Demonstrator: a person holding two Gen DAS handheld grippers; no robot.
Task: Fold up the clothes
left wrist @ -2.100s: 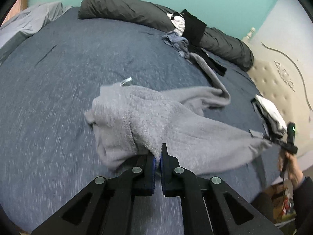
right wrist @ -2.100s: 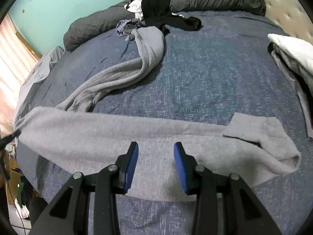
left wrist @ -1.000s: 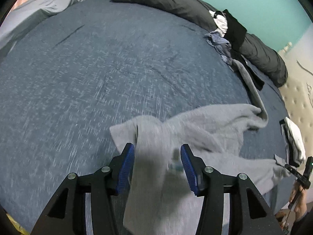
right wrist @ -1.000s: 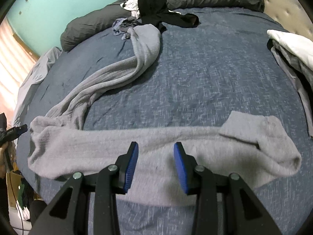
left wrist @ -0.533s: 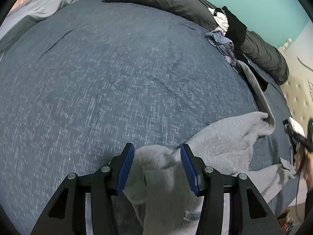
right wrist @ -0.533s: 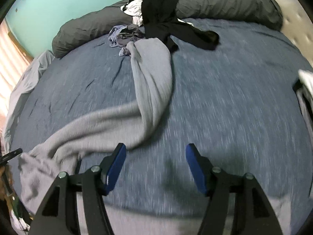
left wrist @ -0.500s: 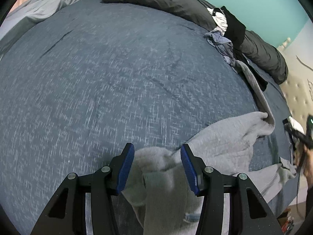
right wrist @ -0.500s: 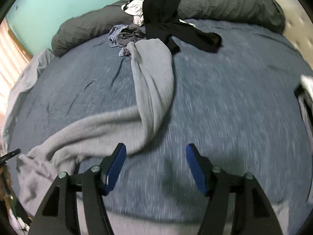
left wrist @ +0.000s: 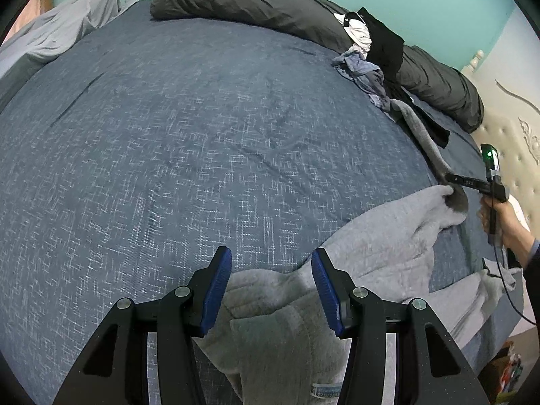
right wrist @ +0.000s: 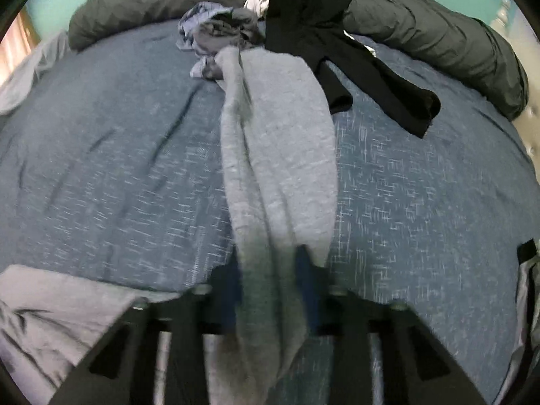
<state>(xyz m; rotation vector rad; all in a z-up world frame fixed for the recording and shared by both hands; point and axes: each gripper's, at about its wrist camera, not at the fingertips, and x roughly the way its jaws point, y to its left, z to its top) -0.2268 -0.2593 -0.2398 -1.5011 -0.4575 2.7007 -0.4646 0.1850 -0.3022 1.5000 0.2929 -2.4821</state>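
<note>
left wrist view, left to right. a pale grey sheet (left wrist: 57, 30) is bunched in the upper left of the frame. the blue bedspread (left wrist: 175, 141) fills the middle. a dark grey rolled duvet (left wrist: 243, 3) runs along the top against the teal wall. the left gripper (left wrist: 271, 285) enters from the bottom edge; its blue-padded jaws stand apart and press on nothing, with a folded edge of the grey fleece garment (left wrist: 378, 246) lying below and between them. the garment spreads from bottom centre toward the right, its care label at the lower edge. at upper right a heap of clothes (left wrist: 368, 50) rests on the duvet. at the right, a long grey strip of the garment (left wrist: 425, 138) leads to the right gripper (left wrist: 450, 179), carried by a hand (left wrist: 499, 216) near the right edge, before a cream tufted headboard (left wrist: 509, 155).

right wrist view, left to right. part of the grey garment (right wrist: 50, 314) lies crumpled at lower left. the bedspread (right wrist: 101, 168) occupies the middle. the grey strip (right wrist: 276, 155) runs from the heap (right wrist: 219, 23) at top centre down the middle of the frame. the right gripper (right wrist: 270, 287), blurred at bottom centre, has its jaws closing, the strip passing between the pads; whether they already pinch it cannot be told. a black garment (right wrist: 354, 50) trails to the upper right, across the duvet (right wrist: 438, 37).
</note>
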